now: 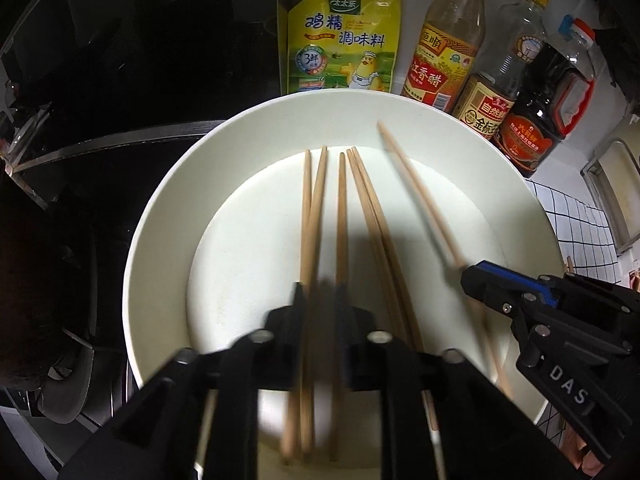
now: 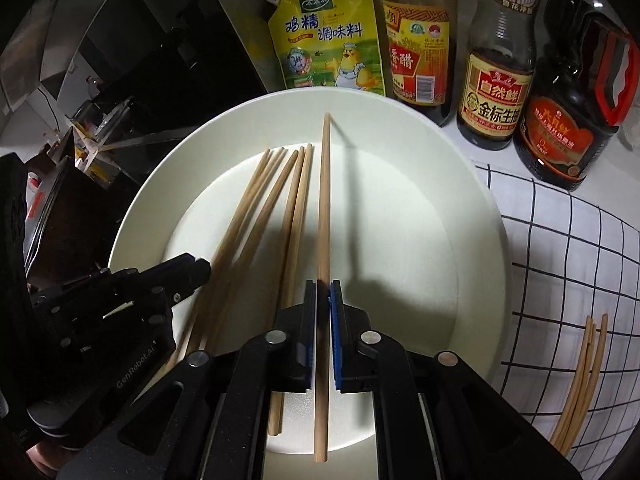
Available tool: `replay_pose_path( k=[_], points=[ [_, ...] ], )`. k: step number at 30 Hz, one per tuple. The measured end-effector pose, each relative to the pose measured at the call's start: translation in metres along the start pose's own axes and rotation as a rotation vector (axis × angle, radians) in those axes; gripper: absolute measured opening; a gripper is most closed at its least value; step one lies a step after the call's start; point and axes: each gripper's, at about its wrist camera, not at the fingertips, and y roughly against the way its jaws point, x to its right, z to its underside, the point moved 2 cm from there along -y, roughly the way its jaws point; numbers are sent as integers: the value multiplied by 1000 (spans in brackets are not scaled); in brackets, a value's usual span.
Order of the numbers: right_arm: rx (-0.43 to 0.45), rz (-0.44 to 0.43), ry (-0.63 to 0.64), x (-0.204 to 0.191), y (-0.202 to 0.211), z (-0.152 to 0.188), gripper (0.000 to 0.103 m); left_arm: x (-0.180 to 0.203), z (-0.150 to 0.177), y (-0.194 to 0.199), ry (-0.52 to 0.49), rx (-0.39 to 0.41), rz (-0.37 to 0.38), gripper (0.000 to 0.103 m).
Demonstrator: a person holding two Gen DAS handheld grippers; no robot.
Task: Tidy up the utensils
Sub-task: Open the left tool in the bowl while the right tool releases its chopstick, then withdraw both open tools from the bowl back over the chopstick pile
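- Chopsticks [image 1: 340, 216]: several wooden ones lie lengthwise on the white plate [image 1: 160, 216].
- My left gripper [image 1: 320, 292]: jaws narrowly parted, loosely straddling three chopsticks.
- My right gripper [image 2: 323, 292]: jaws nearly closed around a single chopstick [image 2: 325, 200]; I cannot tell if the pads press it.

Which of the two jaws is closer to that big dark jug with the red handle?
Right. The right gripper works the plate side nearer the jug; the left gripper is farther across.
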Motion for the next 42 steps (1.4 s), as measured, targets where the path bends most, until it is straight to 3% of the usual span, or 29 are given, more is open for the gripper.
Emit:
replay_pose_path(
  k=[5, 7, 16, 20, 23, 32, 40, 42],
  points=[
    [22, 23, 11, 0, 8, 0, 13, -6, -2, 4, 20, 9, -10, 34],
    [26, 26, 11, 0, 12, 2, 17, -8, -4, 7, 28, 18, -16, 45],
    [48, 34, 9, 5, 30, 12, 19, -12, -1, 22, 38, 47, -26, 49],
    [58, 45, 6, 6, 40, 19, 28, -7, 4, 34, 32, 64, -25, 51],
    [73, 49, 3, 6, 49, 25, 29, -3, 8, 43, 26, 81, -26, 52],
    [128, 51, -9, 9, 82, 49, 38, 9, 22, 72, 11, 128, -29, 68],
    [152, 52, -49, 28, 107, 76, 43, 23, 38, 93, -3, 148, -30, 90],
    [157, 54, -60, 34, 112, 83, 44, 27, 42, 96, -7, 147, -30, 90]
  ],
)
